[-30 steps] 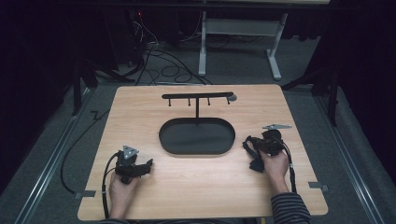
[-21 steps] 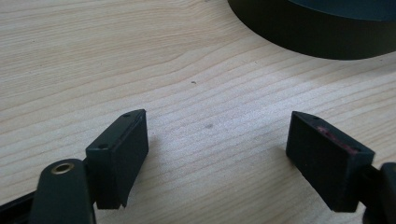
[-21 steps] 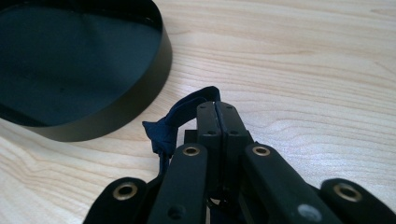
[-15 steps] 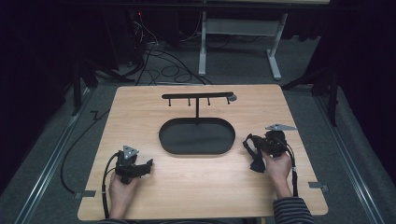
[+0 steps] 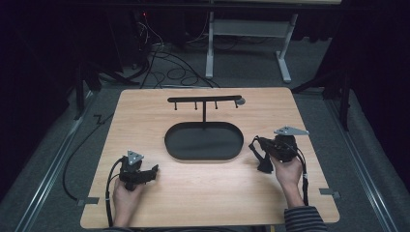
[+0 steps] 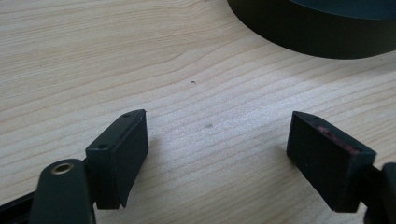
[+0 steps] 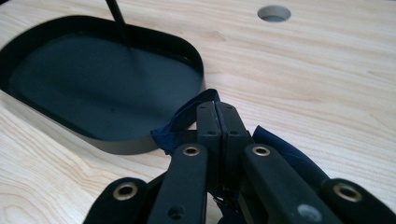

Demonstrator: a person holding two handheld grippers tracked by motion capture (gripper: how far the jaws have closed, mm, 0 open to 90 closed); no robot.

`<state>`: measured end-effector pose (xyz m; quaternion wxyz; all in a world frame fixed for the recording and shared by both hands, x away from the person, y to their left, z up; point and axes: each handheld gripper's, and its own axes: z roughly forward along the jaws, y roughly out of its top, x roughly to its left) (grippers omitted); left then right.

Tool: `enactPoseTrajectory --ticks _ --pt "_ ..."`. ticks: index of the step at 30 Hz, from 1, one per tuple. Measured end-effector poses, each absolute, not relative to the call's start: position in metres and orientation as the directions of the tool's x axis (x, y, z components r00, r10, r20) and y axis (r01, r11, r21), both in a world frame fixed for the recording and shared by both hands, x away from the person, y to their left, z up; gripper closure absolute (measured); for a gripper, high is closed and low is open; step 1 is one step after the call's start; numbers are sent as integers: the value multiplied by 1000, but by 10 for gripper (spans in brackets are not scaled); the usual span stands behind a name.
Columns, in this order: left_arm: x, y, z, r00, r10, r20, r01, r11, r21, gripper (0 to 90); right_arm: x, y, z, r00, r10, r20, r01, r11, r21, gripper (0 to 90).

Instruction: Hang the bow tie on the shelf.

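Right gripper (image 5: 263, 155) has lifted a little off the table since the earlier frames and now sits slightly nearer the tray; left gripper (image 5: 153, 171) has not shifted.

Left side: left gripper rests low over the wooden table (image 5: 145, 116), held by the left hand (image 5: 126, 193) near the front edge. Left gripper view: both jaws stand wide apart with bare wood between them, nothing held. The dark wall of the tray (image 6: 322, 35) lies ahead of it, well apart.

Centre: black oval tray (image 5: 170, 145) sits on the table, apparently empty. A thin post rises from its far side and carries a horizontal hook bar (image 5: 203, 99).

Right side: right hand (image 5: 289, 169) holds the right gripper just beside the tray's right end. Right gripper view: jaws pressed together on a dark blue strap (image 7: 184, 116). One loop of it arches up over the jaw tips, more of it bunches left and right of the jaws. Strap is clear of the tray, just short of its rim (image 7: 198, 63).
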<state>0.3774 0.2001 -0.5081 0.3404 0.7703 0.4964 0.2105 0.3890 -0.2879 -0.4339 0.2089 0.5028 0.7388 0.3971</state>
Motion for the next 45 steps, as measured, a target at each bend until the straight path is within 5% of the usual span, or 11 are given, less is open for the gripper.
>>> enactPoseTrajectory --ticks 45 --pt "377 200 -508 419 908 -14 621 -276 733 211 396 -242 -376 -537 841 65 426 204 881 900"
